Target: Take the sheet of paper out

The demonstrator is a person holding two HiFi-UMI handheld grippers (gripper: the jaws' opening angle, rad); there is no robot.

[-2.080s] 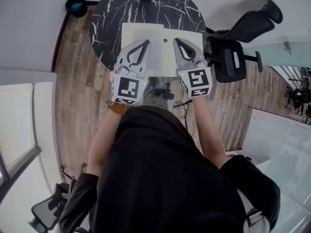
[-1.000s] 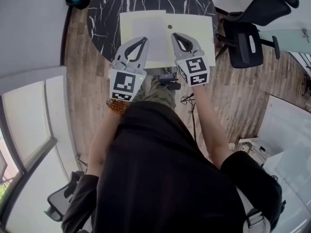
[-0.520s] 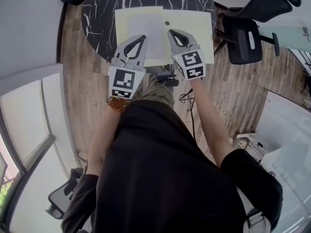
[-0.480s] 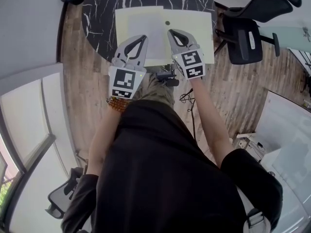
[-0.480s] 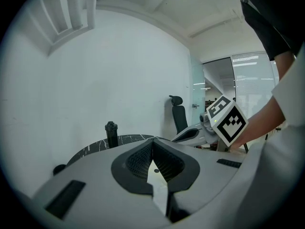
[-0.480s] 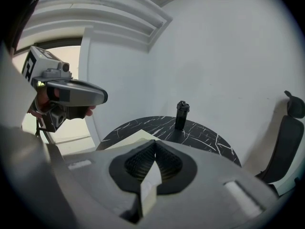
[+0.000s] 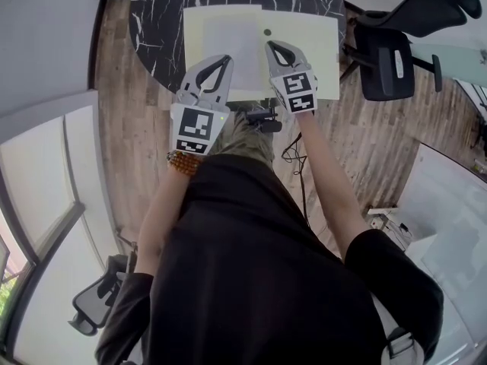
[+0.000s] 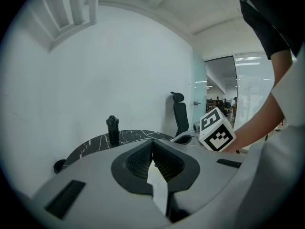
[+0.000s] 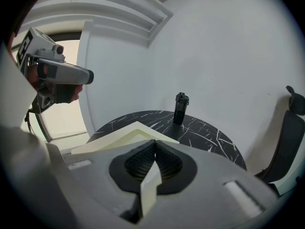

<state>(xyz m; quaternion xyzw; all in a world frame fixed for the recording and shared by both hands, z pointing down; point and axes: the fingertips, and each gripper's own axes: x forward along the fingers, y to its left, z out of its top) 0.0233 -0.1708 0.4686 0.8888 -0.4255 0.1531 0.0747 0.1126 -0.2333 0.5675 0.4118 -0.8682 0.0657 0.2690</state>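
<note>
The left gripper [image 7: 224,59] had its jaws closed on the near edge of the white sheet [image 7: 228,36]. The right gripper [image 7: 273,46] had its jaws pinched on the pale yellow folder [image 7: 312,52]. Both lay on the table [image 7: 163,21], and the sheet seemed to be partly out of the folder's left side. An uneven pull could crease or tear the sheet. The thin edge might also slip from the jaws and leave the sheet inside.

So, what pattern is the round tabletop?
The tabletop is black with white marble-like veining; the head view shows it best.
</note>
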